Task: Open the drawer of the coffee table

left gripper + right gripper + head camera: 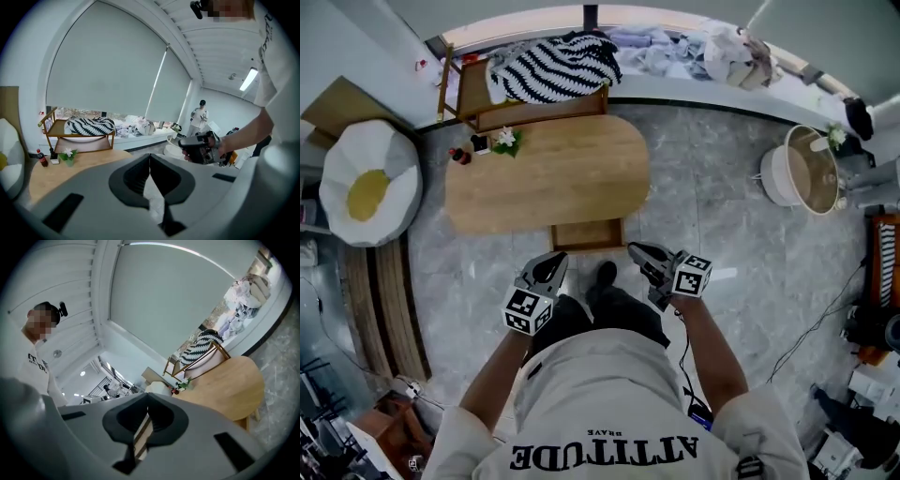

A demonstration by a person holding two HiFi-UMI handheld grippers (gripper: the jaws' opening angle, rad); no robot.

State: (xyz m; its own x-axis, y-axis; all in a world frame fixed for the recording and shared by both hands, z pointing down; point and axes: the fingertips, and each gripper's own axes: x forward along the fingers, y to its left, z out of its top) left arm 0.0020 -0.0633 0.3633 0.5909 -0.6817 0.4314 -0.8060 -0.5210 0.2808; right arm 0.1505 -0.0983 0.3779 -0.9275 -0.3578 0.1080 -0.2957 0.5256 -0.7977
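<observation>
Evidently the drawer (586, 234) stands out from the near edge of the table (544, 178), directly ahead of the person's feet; task judged done, or all but done. Left gripper (555, 262): jaws closed together, nothing between them. Right gripper (636, 250): jaws likewise shut tight, empty. Both are held before the person's waist, apart from the drawer and touching nothing (a rest posture, in my judgement, since an open drawer needs no grip). A plant (506, 141) and a bottle (461, 156) sit at the table's far left corner, well clear of the drawer.
</observation>
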